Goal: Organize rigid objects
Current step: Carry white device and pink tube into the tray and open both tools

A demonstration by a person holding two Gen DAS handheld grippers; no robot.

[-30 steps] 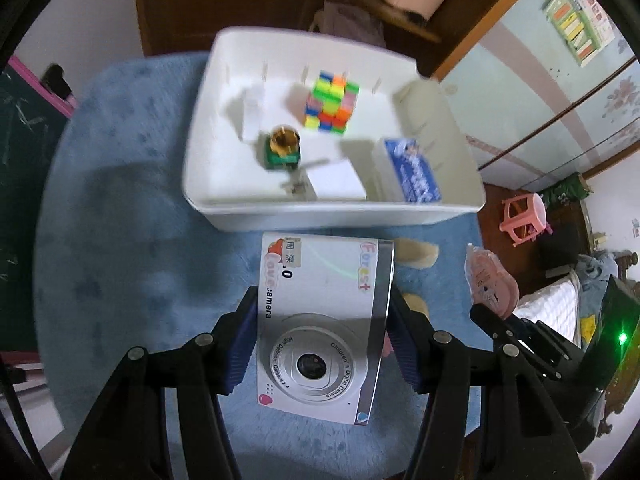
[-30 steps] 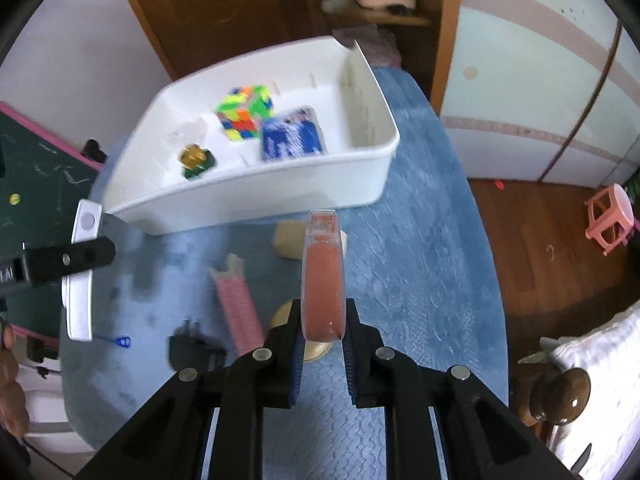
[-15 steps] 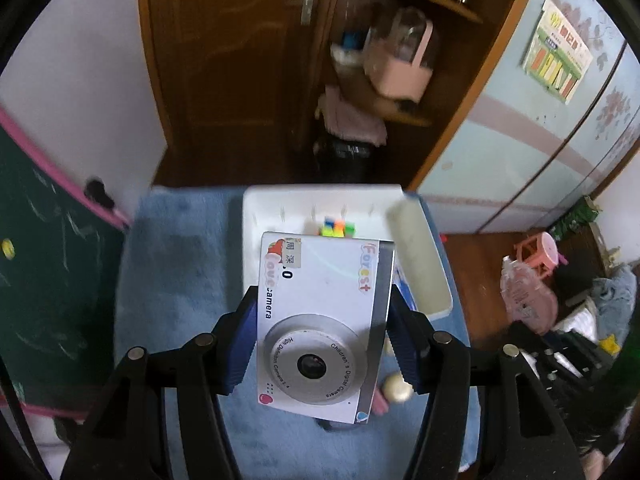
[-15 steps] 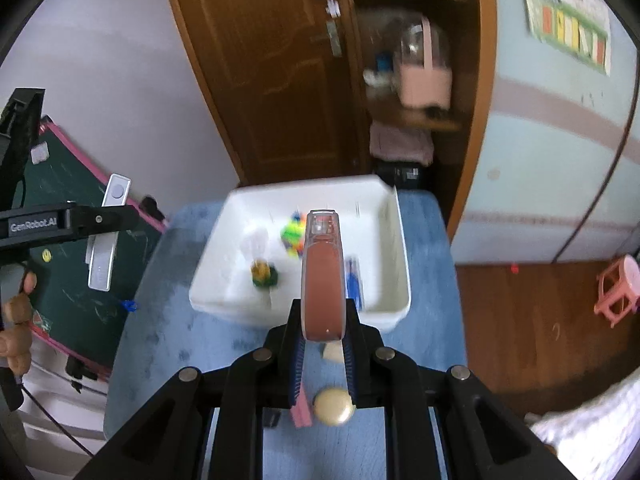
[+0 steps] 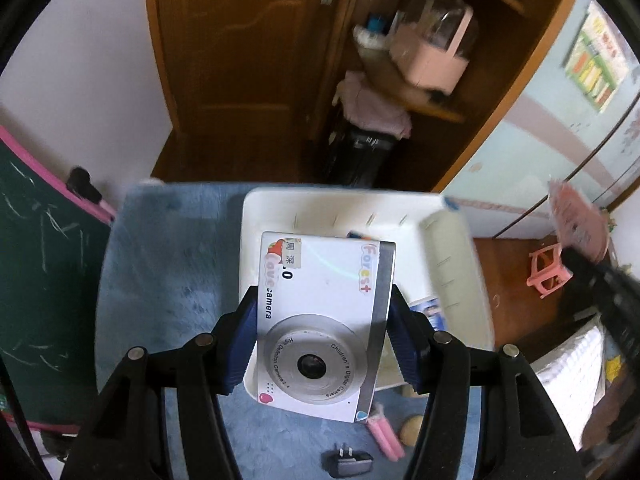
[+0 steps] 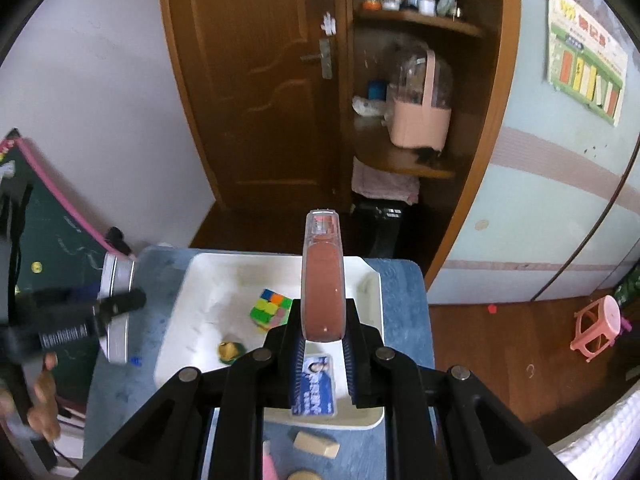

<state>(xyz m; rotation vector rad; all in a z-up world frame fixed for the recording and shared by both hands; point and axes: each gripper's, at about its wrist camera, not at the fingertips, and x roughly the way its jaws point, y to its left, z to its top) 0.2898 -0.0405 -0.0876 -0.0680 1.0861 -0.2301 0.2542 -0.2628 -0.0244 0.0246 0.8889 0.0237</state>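
My left gripper [image 5: 322, 344] is shut on a white children's toy camera [image 5: 320, 320] and holds it high above the white bin [image 5: 460, 264] on the blue table. My right gripper [image 6: 323, 356] is shut on a flat pink-brown case with a clear edge [image 6: 323, 280], also held above the bin [image 6: 208, 280]. Inside the bin lie a colourful puzzle cube [image 6: 269, 307], a small green-and-gold object [image 6: 230, 351] and a blue card pack [image 6: 314, 388]. The left gripper and camera show at the left of the right wrist view [image 6: 116, 312].
On the blue tablecloth [image 5: 168, 280] in front of the bin lie a pink comb-like piece [image 5: 386, 434], a black plug adapter [image 5: 352, 462], a beige eraser [image 6: 316, 443] and a round beige object [image 5: 412, 430]. A green chalkboard [image 5: 36, 264] stands left. A pink stool [image 6: 598, 328] stands right.
Both grippers have risen well above the table with their objects still held, so the bin looks smaller. The left gripper now hovers over the bin's near left part.
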